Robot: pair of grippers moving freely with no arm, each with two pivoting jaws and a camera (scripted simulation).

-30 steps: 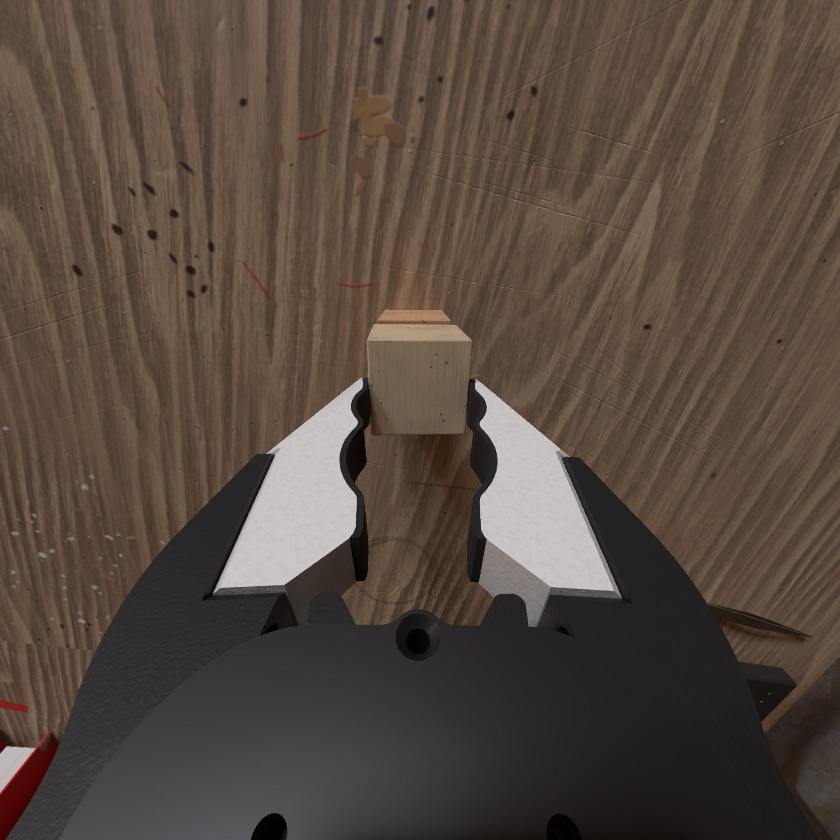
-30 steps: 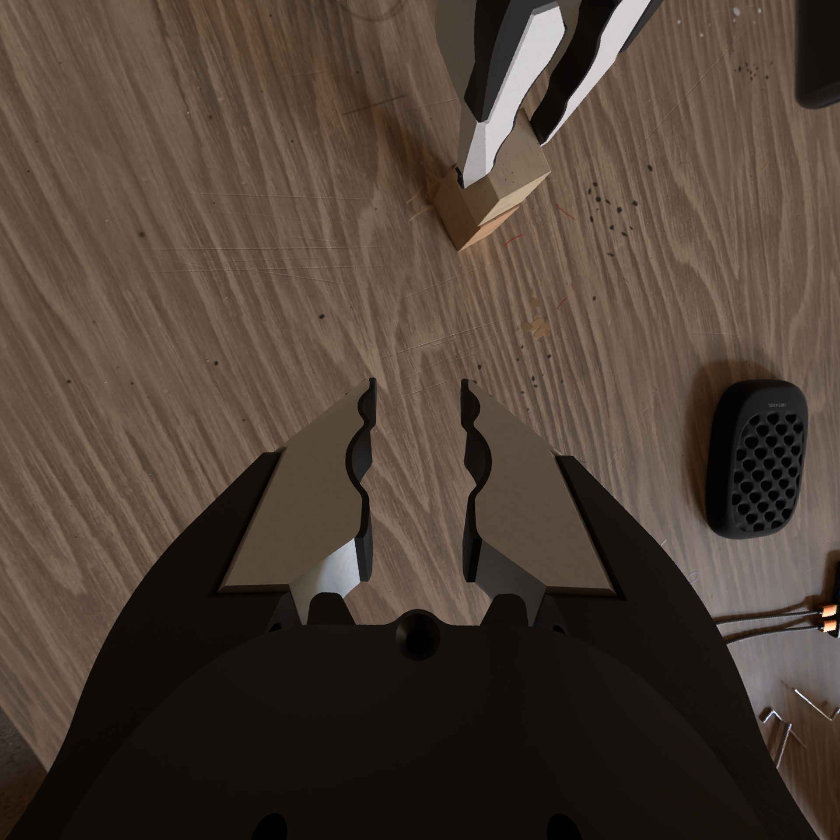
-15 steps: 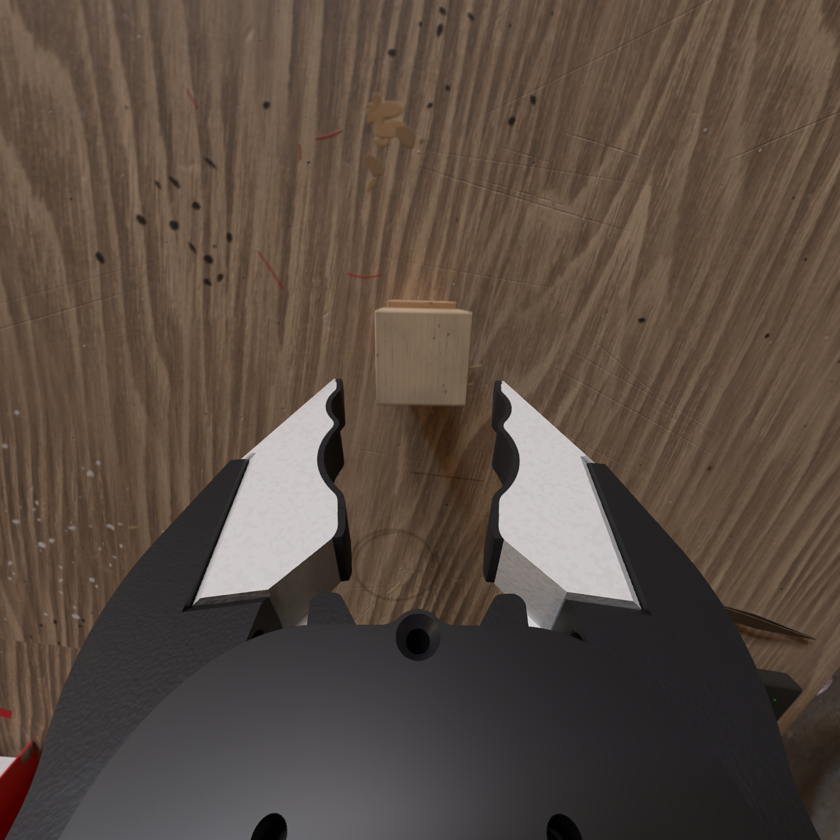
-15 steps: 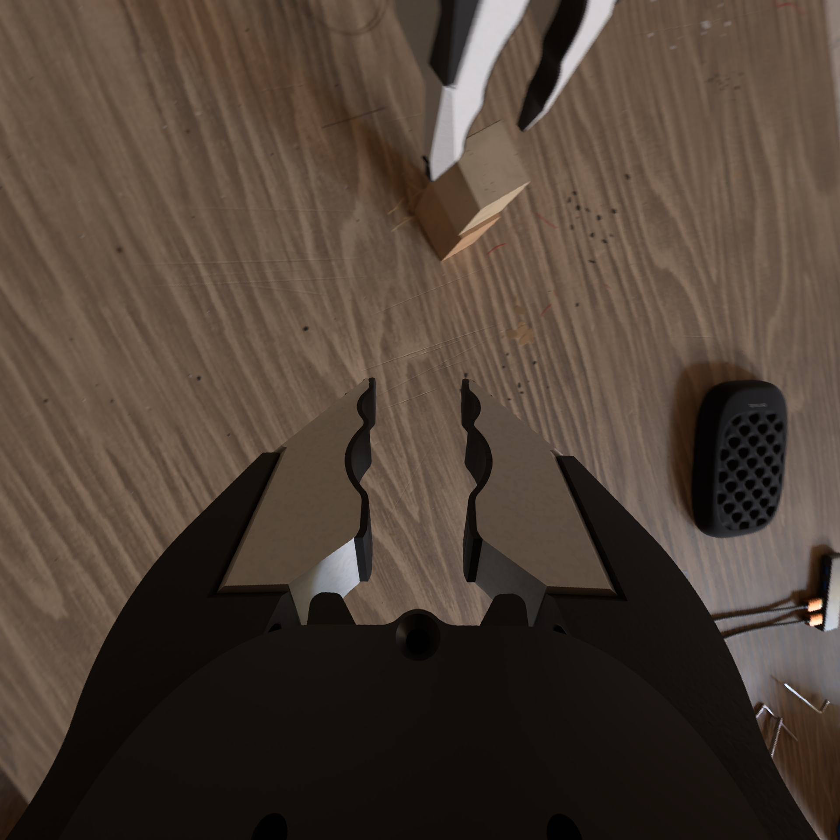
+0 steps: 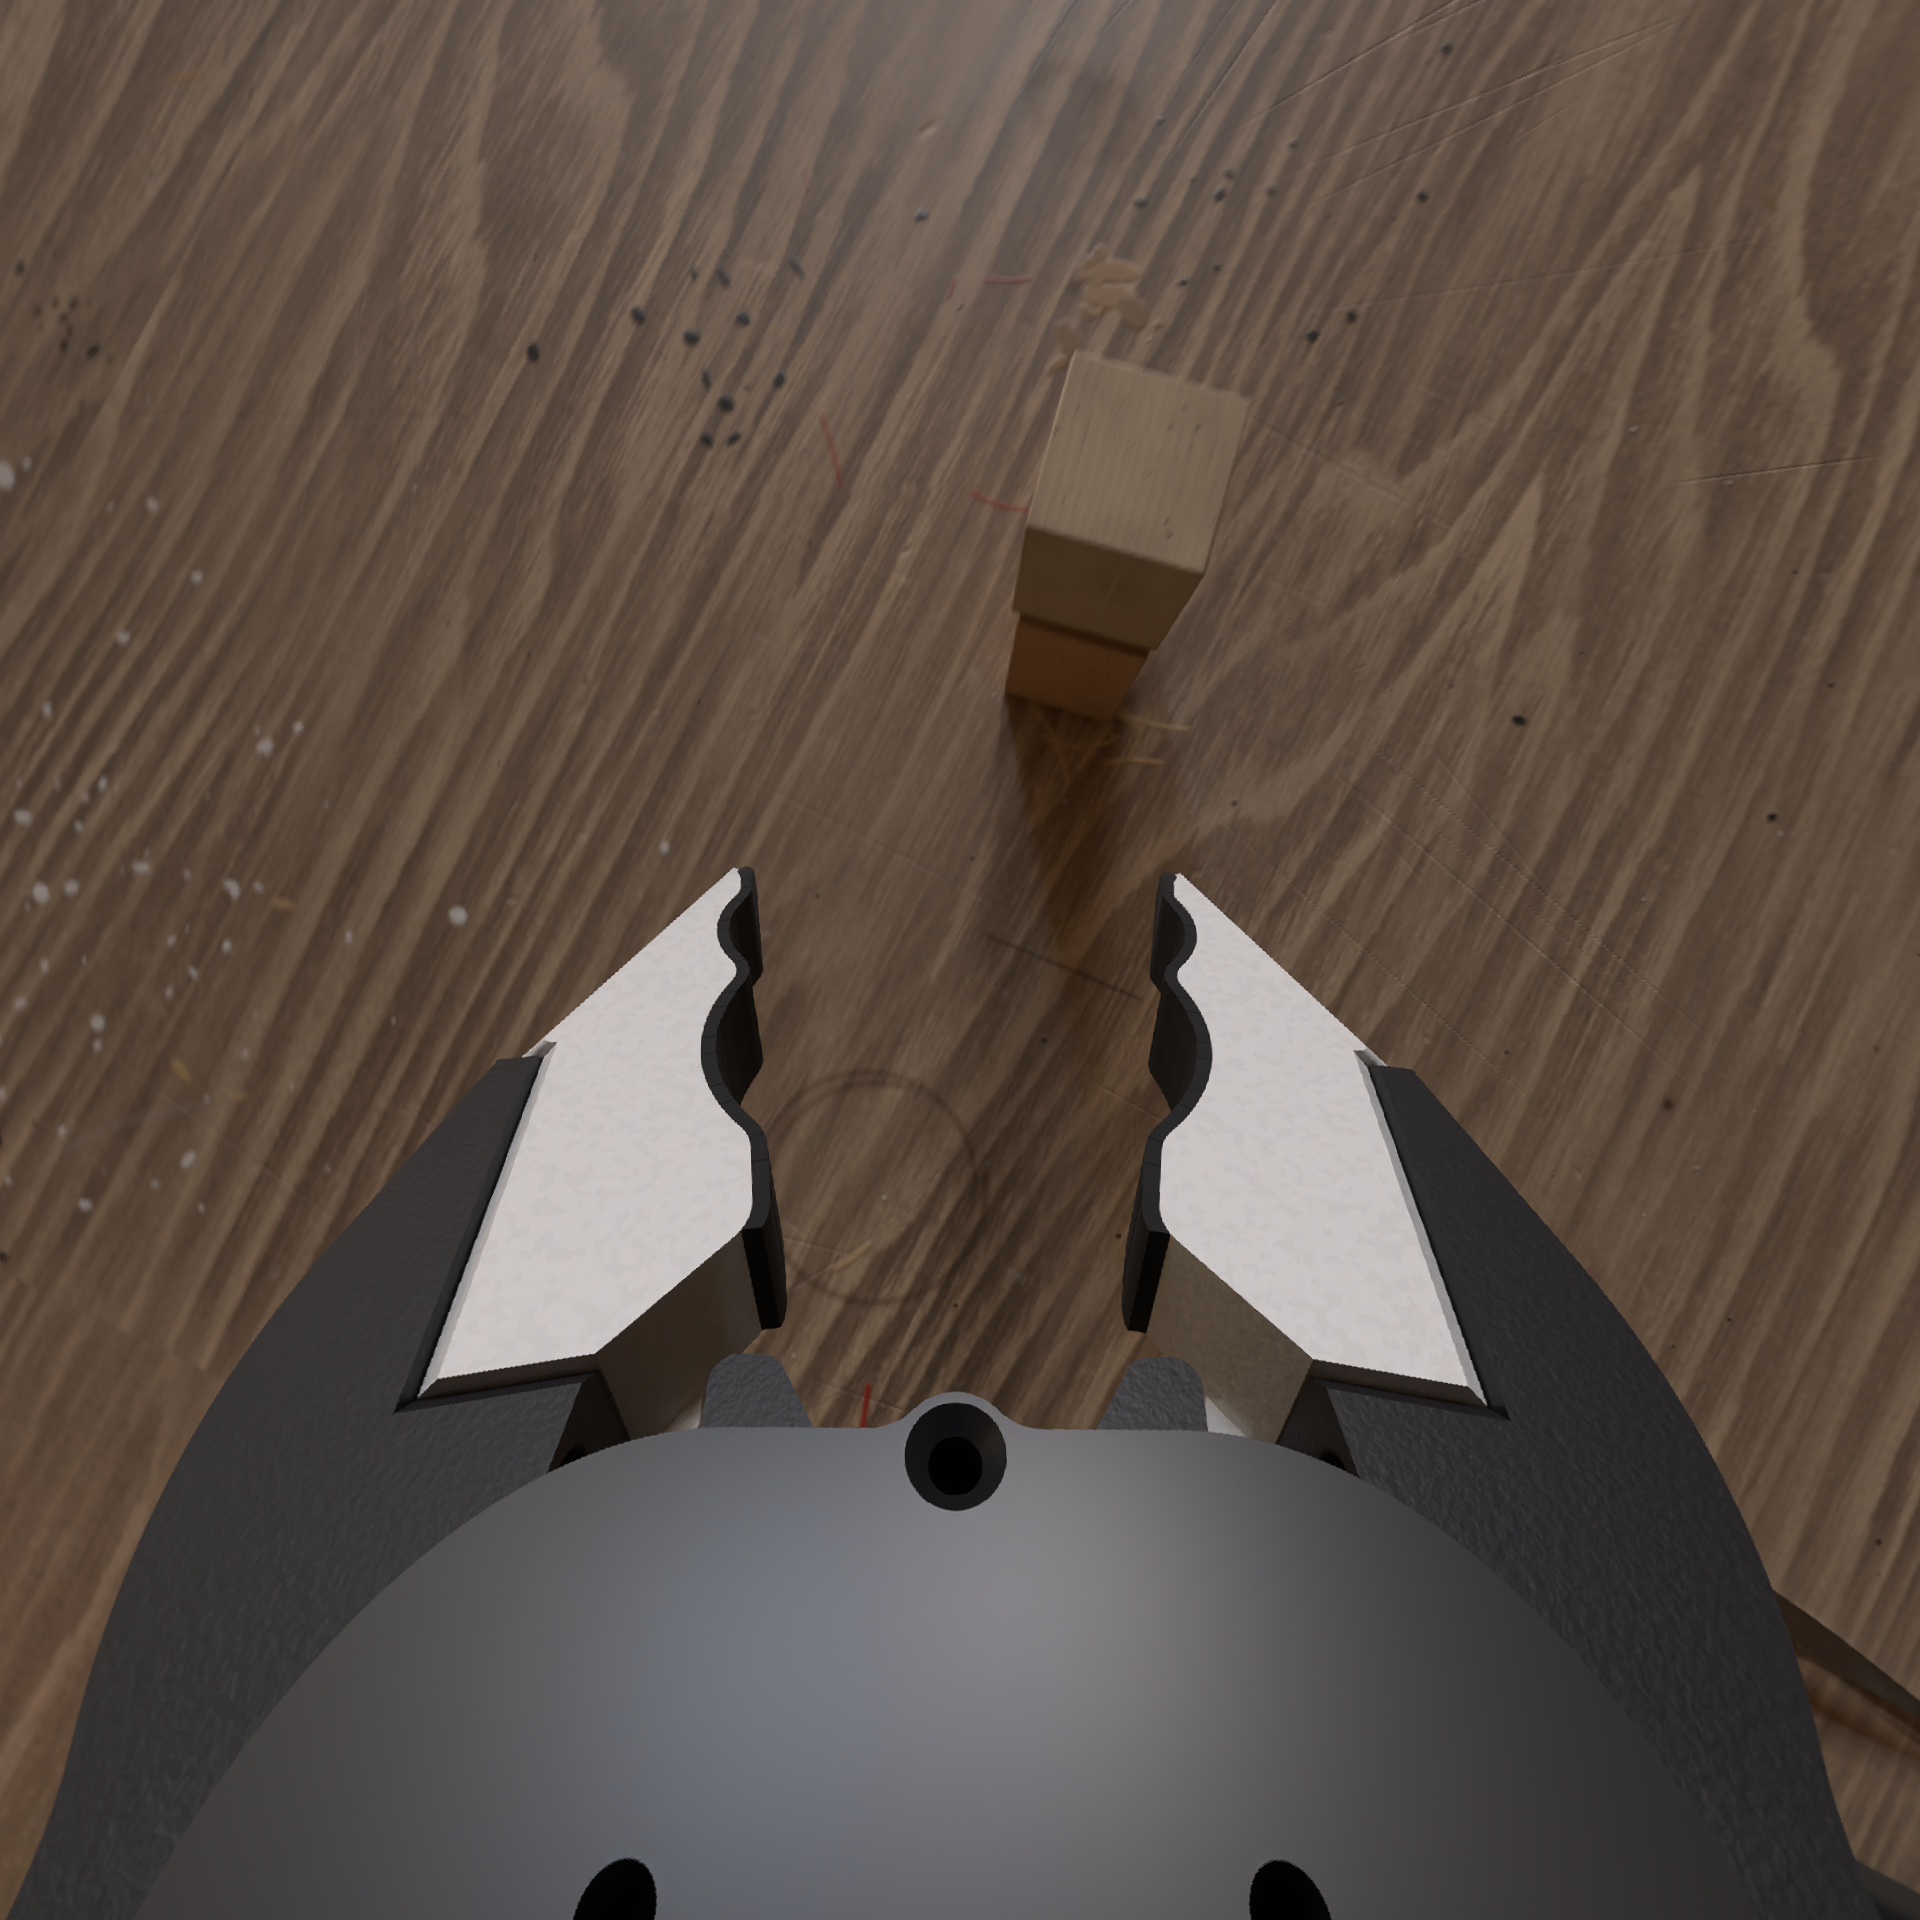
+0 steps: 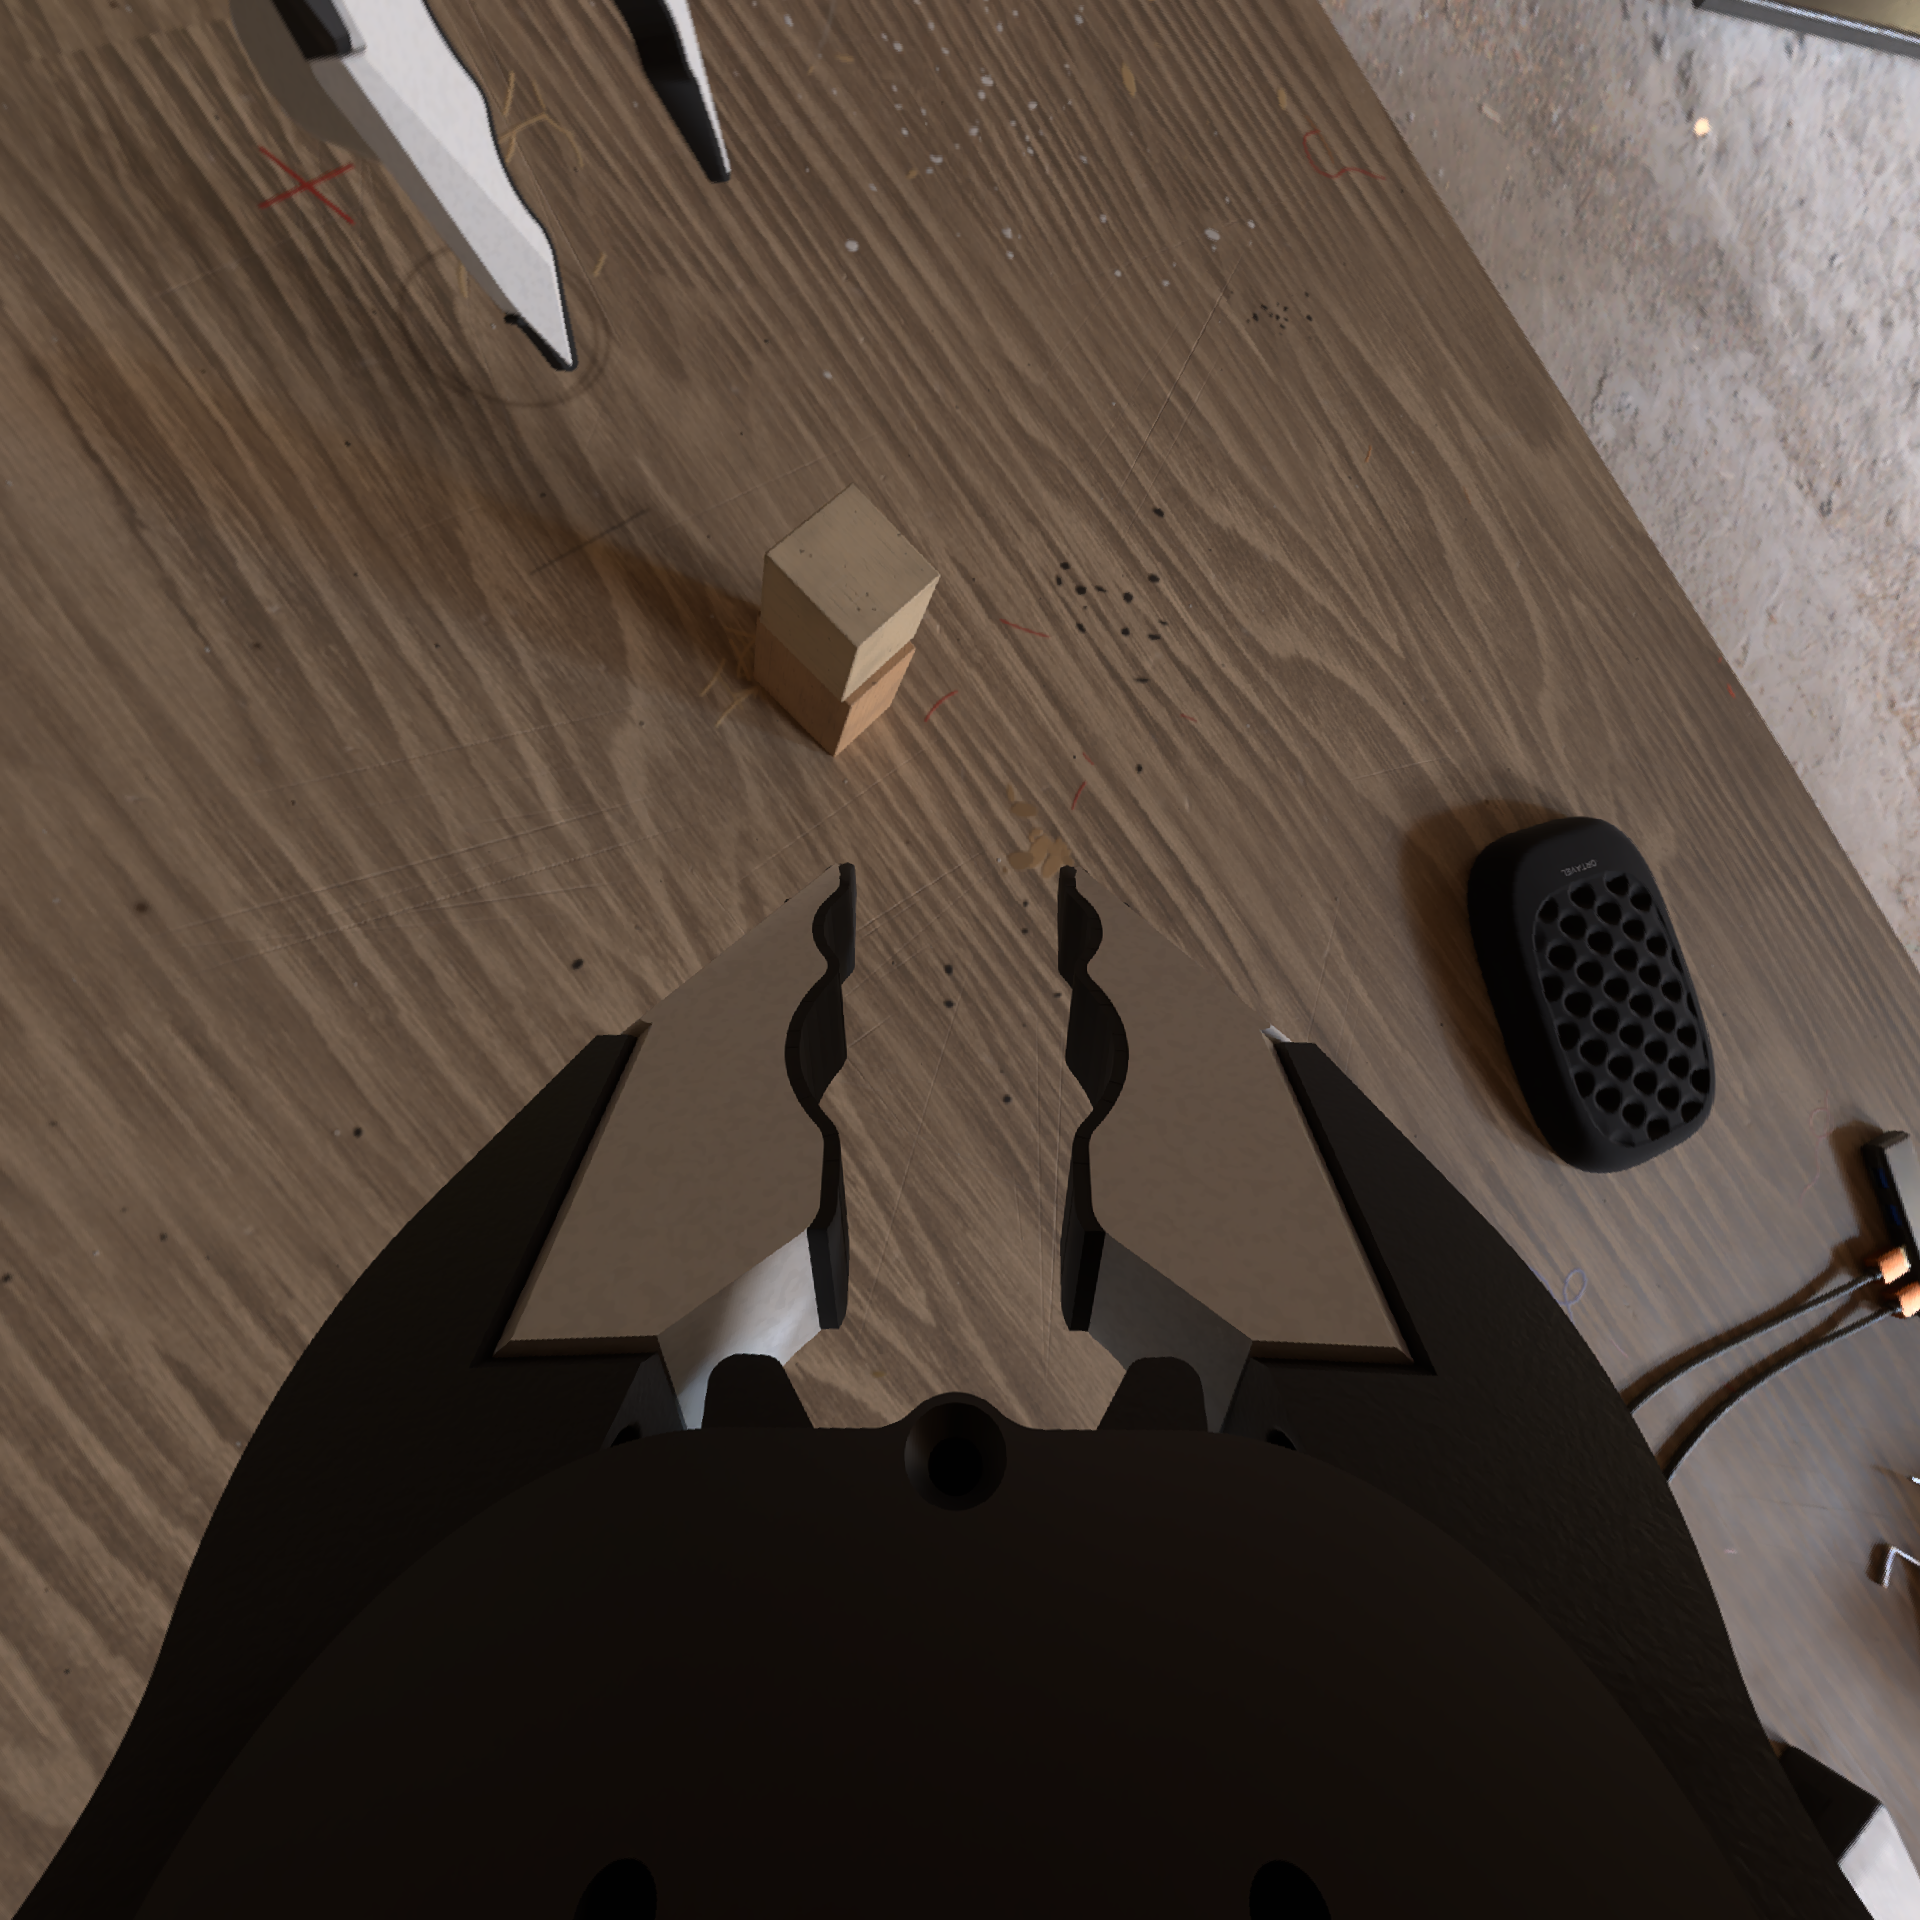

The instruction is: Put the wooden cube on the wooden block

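A pale wooden cube [image 5: 1138,488] sits upright on top of a darker, orange-toned wooden block [image 5: 1070,670] on the wooden table. The stack also shows in the right wrist view: cube [image 6: 847,592] on block [image 6: 831,691]. My left gripper [image 5: 956,894] is open and empty, drawn back from the stack and clear of it; it also shows far off in the right wrist view [image 6: 634,260]. My right gripper [image 6: 954,883] is open and empty, a short way in front of the stack.
A black perforated oval object [image 6: 1595,992] lies on the table to the right. Cables with copper ends [image 6: 1870,1299] lie farther right. The table edge [image 6: 1558,384] runs diagonally at the upper right, with grey floor beyond.
My left gripper opened, let go of the cube on the block, and pulled back and away. The right wrist view shifted so the stack sits nearer the centre.
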